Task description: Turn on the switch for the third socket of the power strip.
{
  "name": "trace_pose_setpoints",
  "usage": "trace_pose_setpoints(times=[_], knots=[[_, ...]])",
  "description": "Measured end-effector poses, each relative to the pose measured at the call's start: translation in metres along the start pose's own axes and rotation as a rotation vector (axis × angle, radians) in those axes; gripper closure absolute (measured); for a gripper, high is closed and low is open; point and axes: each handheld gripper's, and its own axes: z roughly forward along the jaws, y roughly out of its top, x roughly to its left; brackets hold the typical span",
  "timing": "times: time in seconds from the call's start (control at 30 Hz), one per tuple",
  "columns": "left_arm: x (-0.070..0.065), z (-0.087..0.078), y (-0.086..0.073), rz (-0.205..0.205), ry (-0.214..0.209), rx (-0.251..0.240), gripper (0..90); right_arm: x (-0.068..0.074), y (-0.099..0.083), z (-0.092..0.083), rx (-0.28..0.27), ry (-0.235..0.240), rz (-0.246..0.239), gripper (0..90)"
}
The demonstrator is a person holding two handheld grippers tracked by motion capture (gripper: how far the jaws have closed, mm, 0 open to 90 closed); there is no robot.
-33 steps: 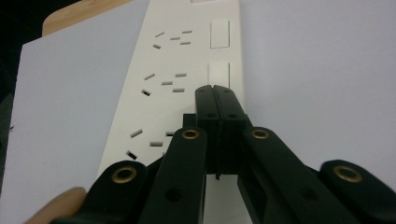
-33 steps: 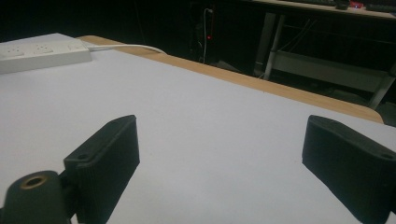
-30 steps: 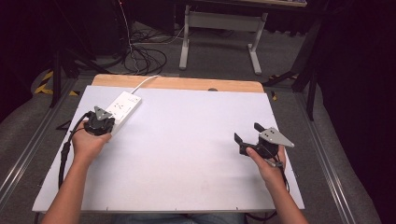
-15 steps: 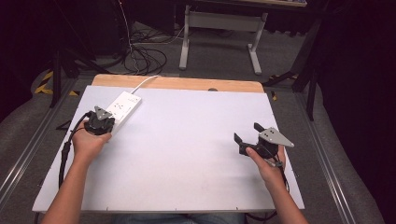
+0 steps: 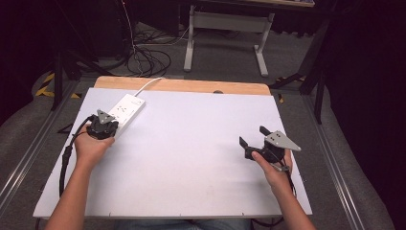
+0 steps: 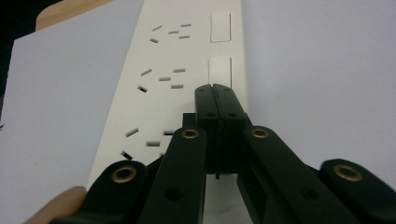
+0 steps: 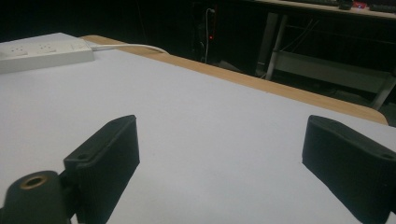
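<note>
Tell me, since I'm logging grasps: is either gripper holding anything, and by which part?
Nothing held. The left gripper is shut empty over the power strip; the right gripper is open above the table.

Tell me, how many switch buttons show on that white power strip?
2 on the power strip in the left gripper view: far switch, near switch at the shut left gripper. More may be hidden.

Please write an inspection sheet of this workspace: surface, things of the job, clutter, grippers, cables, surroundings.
Surface: white table top with a wooden strip along the far edge.
Job's things: white power strip lying flat at the far left; several sockets and rocker switches, no plug inserted.
Clutter: nothing seen.
Grippers: left gripper shut, tips over the power strip beside a switch; whether they touch it cannot be told. Right gripper open, nothing between the jaws, at the right side.
Cables: white cord leaves the strip; black cables on the floor.
Surroundings: grey floor, metal stand, dark room.
</note>
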Motion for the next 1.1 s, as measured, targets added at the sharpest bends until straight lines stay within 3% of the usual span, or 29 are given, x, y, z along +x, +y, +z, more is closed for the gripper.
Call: trace_pose_setpoints(times=[0.7,0.83,0.9,1.0,1.1], knots=[[0.0,-0.001,-0.003,-0.009,-0.009,-0.017,90.0,0.002,0.001,-0.003,-0.002,0.0,-0.001,11.4],[0.001,-0.002,-0.004,-0.027,-0.01,-0.016,90.0,0.002,0.001,-0.002,-0.003,0.002,0.001,11.4],[0.003,-0.005,-0.005,-0.039,-0.015,-0.032,90.0,0.001,0.001,-0.002,-0.004,0.001,0.005,11.4],[0.007,-0.014,-0.004,-0.09,-0.031,-0.097,90.0,0.001,0.001,-0.002,-0.005,0.0,0.005,11.5],[0.009,-0.023,-0.004,-0.118,-0.044,-0.153,90.0,0.002,0.001,-0.001,-0.004,0.0,0.001,11.4]])
